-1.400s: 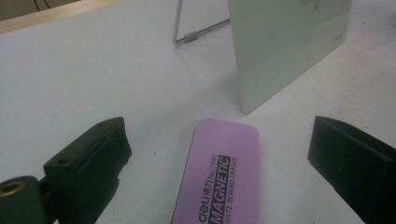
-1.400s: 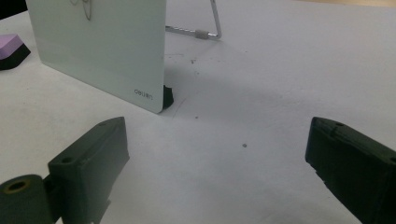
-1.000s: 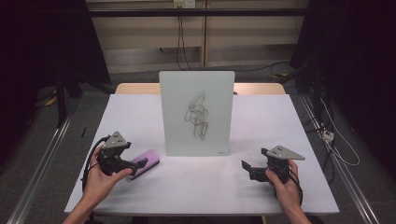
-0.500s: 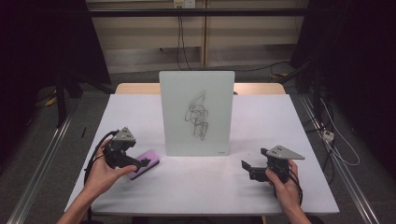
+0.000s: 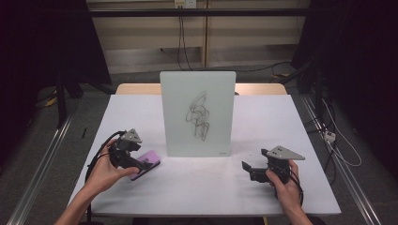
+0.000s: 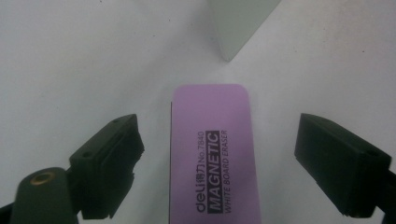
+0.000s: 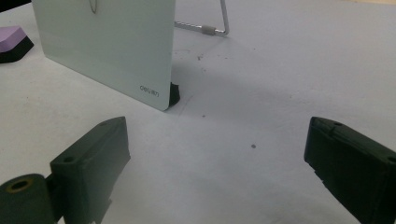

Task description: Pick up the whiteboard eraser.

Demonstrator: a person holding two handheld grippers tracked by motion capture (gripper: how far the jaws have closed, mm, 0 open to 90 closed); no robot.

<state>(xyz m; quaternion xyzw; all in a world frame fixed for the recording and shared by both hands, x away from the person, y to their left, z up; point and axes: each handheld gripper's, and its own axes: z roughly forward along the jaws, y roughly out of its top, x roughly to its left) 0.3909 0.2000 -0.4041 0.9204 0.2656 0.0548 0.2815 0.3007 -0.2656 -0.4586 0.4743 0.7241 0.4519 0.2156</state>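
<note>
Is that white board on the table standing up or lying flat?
Standing up. The board rests on its bottom edge on the table, leaning slightly back on a wire stand behind it.

Lilac eraser [image 6: 210,158] with black-banded white lettering and a black underside, just left of the pale grey-white board [image 5: 197,112] scrawled with dark loops, both on a white table [image 5: 211,187]; black jaws, grey top plates.

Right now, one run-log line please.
left gripper: closing, fingers astride purple eraser, no contact | right gripper: open, idle | whiteboard: scribbled
</note>
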